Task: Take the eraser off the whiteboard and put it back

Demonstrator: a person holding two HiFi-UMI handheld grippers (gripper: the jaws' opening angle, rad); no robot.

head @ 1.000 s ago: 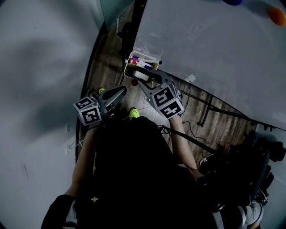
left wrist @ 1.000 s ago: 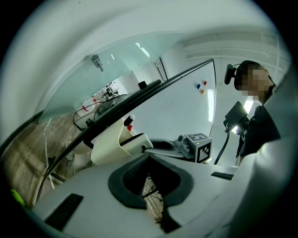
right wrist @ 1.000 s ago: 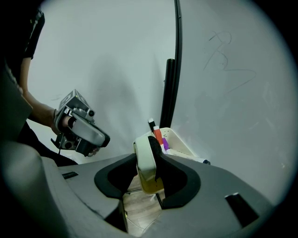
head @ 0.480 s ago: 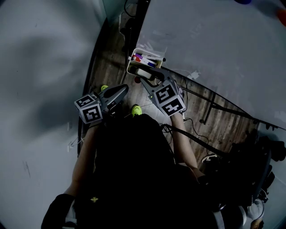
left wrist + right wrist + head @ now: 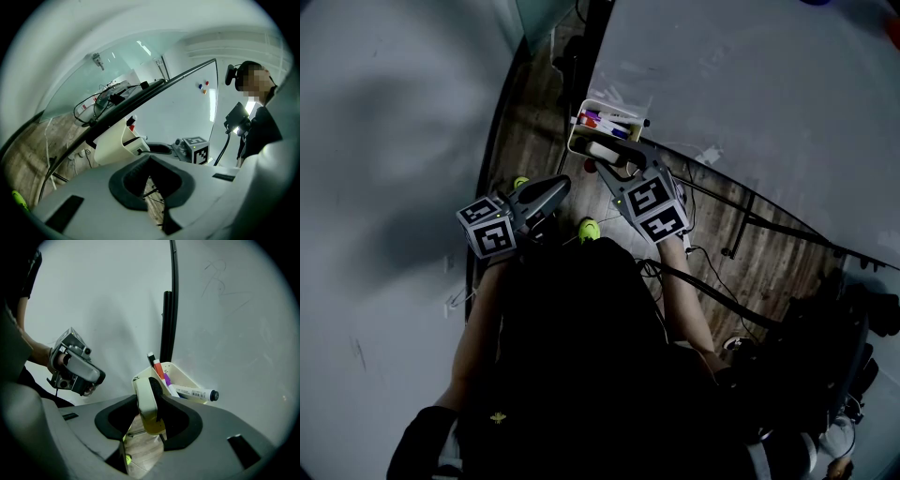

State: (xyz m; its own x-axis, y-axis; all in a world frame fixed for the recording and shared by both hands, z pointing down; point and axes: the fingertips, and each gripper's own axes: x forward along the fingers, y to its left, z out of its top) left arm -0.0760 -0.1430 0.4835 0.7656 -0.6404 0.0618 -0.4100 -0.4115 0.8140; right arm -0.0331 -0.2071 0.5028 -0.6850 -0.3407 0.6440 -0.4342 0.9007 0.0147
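Eraser [image 5: 146, 390] at the marker tray [image 5: 185, 377] rim
Cream body, dark felt face, on edge in my right gripper [image 5: 148, 397], jaws just loosening but touching it. Left gripper [image 5: 149, 157] pressed together, empty.

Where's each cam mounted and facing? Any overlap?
Head view: on the person's head, looking steeply down at both forearms, left tool, right tool, the tray and whiteboard.
Left gripper view: on the left tool, level along its closed, empty jaws toward tray and right tool; a person in dark clothes at right.
Right gripper view: on the right tool, angled down at the tray; eraser between its jaws, which just eased open slightly; the hand holding the left tool at left.
Shared: all three show tray and whiteboard.
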